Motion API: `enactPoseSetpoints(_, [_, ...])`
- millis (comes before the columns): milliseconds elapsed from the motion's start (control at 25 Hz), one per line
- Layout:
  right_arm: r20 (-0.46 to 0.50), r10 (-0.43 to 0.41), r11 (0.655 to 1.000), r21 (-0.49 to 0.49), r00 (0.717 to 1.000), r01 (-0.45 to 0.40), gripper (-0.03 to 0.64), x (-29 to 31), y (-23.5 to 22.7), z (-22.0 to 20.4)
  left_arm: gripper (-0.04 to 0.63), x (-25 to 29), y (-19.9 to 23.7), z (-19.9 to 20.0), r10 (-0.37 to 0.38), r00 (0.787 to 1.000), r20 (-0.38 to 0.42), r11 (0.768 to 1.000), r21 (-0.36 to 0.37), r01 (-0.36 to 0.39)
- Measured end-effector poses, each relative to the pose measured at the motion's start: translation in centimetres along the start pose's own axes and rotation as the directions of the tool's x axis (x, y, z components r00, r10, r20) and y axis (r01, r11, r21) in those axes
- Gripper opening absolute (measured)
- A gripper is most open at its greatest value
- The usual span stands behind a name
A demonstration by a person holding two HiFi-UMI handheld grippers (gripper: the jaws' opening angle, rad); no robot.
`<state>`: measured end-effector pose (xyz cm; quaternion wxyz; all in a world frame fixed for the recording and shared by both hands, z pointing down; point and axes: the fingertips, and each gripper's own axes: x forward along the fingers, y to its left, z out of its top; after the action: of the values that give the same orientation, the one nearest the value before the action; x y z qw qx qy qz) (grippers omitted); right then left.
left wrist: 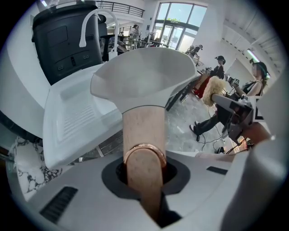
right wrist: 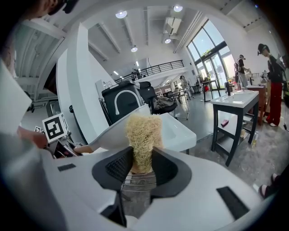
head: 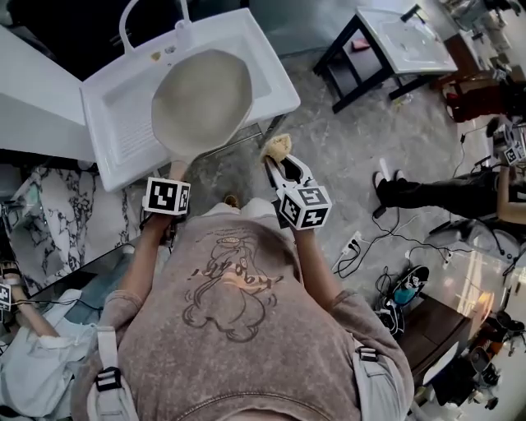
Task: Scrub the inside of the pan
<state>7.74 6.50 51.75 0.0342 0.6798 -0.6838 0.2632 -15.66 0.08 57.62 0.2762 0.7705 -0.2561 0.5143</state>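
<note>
1. The pan (head: 201, 99) is held over the white sink (head: 111, 140), toward 11 o'clock in the head view, and its pale inside is turned toward that camera.
2. Its wooden handle (left wrist: 143, 131) is gripped by the left gripper (left wrist: 144, 171). The jaws are closed around the handle close to the copper-coloured ring (left wrist: 145, 151) at its end, and the bowl is seen at 12 o'clock from the jaws.
3. A straw-coloured, fibrous scrubber (right wrist: 143, 133) is pinched between the closed jaws of the right gripper (right wrist: 142, 162). Its upper part is left standing out beyond the fingertips, toward 12 o'clock.
4. In the head view the scrubber is found at about 4 o'clock from the pan's bowl. It is kept apart from the pan and outside its rim, just off the sink's near corner.
5. A curved white faucet (head: 131, 20) is mounted at the 12 o'clock edge of the sink.
6. A second sink (head: 407, 41) on a dark stand is seen at 1 o'clock, well apart. A person's dark-trousered legs (head: 427, 193) are stretched over the grey floor (head: 337, 148) at 3 o'clock.
</note>
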Motion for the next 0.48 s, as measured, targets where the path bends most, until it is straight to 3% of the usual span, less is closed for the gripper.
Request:
enactPoseSetpoints(200, [-0.005,0.003,1.000,-0.014,1.000,-0.003,0.141,1.3,-1.2,1.4,0.054,0.8,0.1,1.0,-0.002,1.000,-0.022,1.000,0.003,0.002])
enactPoseSetpoints(480, [-0.018,0.039,0.998,-0.046,0.999,-0.040,0.141,3.7,-3.7,3.8,0.055,1.7,-0.5,3.9,0.010,1.000,-0.009,0.999,-0.048,-0.011])
